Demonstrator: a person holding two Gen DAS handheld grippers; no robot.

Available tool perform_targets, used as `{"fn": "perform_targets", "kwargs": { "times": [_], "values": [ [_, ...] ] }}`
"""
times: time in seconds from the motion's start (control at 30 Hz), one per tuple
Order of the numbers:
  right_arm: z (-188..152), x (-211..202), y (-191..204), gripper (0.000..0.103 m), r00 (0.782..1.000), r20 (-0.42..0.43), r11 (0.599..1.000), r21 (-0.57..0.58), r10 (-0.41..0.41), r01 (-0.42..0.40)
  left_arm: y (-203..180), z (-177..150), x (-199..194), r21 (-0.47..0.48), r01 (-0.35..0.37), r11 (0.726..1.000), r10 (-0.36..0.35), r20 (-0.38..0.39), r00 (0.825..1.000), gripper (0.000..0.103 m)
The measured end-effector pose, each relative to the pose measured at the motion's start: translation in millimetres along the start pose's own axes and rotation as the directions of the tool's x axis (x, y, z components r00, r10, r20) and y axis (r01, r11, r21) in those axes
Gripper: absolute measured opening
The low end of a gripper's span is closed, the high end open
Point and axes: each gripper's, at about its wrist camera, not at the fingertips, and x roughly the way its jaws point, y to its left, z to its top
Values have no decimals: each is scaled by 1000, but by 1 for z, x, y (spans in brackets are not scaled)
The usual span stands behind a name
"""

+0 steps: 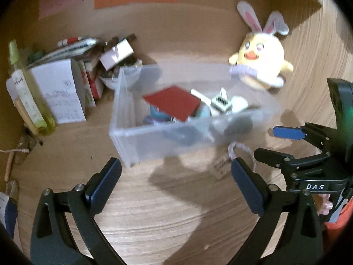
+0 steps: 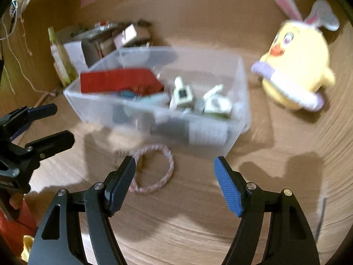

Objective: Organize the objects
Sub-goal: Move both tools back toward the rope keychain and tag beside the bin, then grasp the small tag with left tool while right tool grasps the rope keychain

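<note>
A clear plastic bin sits on the wooden surface, holding a red card, white plug adapters and other small items. A pink braided loop lies on the surface in front of the bin. A yellow chick plush with bunny ears stands to the right. My left gripper is open and empty, short of the bin. My right gripper is open and empty over the loop; it also shows in the left wrist view.
Boxes, pens and a white bowl pile up at the back left beside a white carton and a yellow-green bottle. Cardboard walls close the back. A paper tag lies by the loop.
</note>
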Motion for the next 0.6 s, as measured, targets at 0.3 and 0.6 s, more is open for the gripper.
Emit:
{"fn": "perform_targets", "kwargs": {
  "times": [0.3,0.6],
  "values": [
    [-8,27,17,70,995,-92,997,-62,33,-39,-5,-18,20,26,22,999,-20,-78,997,101],
    [-11,18,5,11,997,-72,998,-64,20,-25,-30,-11,31,118,63,991,-50,-114,992,86]
  ]
}}
